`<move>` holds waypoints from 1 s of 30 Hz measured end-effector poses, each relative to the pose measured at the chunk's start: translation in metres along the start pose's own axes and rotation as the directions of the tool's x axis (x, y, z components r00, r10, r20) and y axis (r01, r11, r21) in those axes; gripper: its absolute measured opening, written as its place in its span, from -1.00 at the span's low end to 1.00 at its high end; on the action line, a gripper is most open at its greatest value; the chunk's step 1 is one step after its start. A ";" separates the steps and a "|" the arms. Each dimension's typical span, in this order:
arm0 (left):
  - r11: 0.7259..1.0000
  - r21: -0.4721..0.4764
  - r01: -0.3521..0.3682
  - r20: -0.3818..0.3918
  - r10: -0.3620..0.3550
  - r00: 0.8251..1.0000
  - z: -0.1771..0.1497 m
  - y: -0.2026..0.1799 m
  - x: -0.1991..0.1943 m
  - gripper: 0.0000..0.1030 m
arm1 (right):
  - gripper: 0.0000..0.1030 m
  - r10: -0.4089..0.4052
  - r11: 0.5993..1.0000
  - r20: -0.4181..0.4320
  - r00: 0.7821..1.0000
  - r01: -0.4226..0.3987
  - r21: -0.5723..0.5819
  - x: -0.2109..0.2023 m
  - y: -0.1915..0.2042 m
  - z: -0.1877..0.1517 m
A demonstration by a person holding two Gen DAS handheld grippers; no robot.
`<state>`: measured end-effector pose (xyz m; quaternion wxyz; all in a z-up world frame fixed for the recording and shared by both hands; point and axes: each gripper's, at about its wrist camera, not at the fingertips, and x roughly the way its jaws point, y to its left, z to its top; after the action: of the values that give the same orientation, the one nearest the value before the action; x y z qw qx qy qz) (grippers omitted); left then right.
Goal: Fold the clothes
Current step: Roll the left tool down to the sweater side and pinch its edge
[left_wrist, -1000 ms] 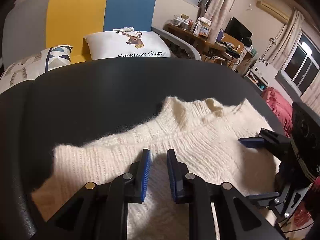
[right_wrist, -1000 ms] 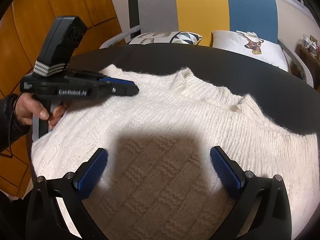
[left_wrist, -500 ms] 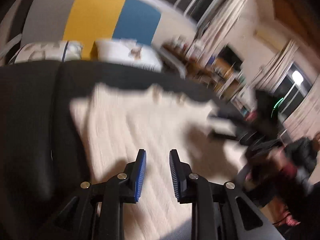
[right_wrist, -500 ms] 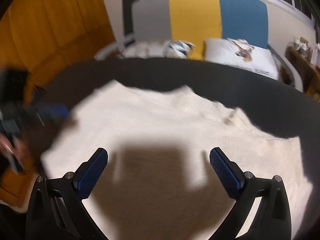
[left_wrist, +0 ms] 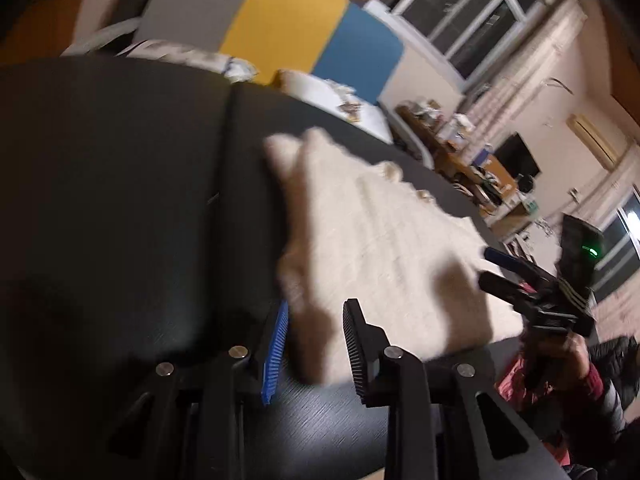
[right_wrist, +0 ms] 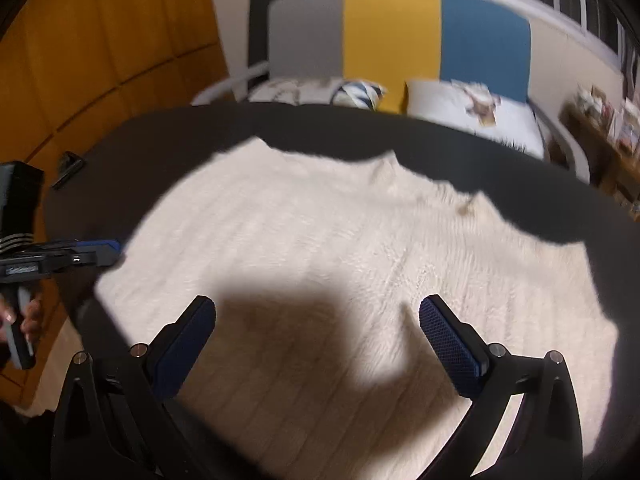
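Right wrist view: right hand-held gripper (right_wrist: 316, 344) hangs released, angled down over sweater (right_wrist: 340, 240).

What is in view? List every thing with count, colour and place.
sweater: one, cream, spread flat on the table
table: one, black, under the sweater
sofa: one, grey, yellow and blue, behind the table
pillows: two, white, on the sofa
screen: one, black, far right
left gripper: one, black with blue pads, open, at the sweater's near left edge
right gripper: one, black with blue pads, wide open above the sweater
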<state>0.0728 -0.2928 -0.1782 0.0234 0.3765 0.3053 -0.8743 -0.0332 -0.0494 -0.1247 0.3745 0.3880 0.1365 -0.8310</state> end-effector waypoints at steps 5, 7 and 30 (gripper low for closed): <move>0.999 -0.002 -0.045 -0.001 0.045 0.999 -0.014 0.001 0.005 -0.35 | 1.00 -0.065 0.997 -0.162 0.985 0.069 0.019 0.023 0.003 -0.038; 0.997 0.002 -0.072 0.000 0.072 0.997 -0.012 -0.005 0.003 -0.34 | 1.00 -0.067 0.997 -0.095 0.993 0.070 0.033 0.019 0.005 -0.045; 0.979 -0.015 0.203 0.100 -0.200 0.975 0.038 -0.018 0.014 -0.19 | 0.99 -0.171 0.947 -0.032 0.985 0.173 0.271 -0.020 -0.053 -0.086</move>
<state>0.0333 -0.2969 -0.1580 -0.0456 0.3000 0.3514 -0.8857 -0.0164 0.0417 -0.1699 0.2432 0.4257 0.0557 -0.8698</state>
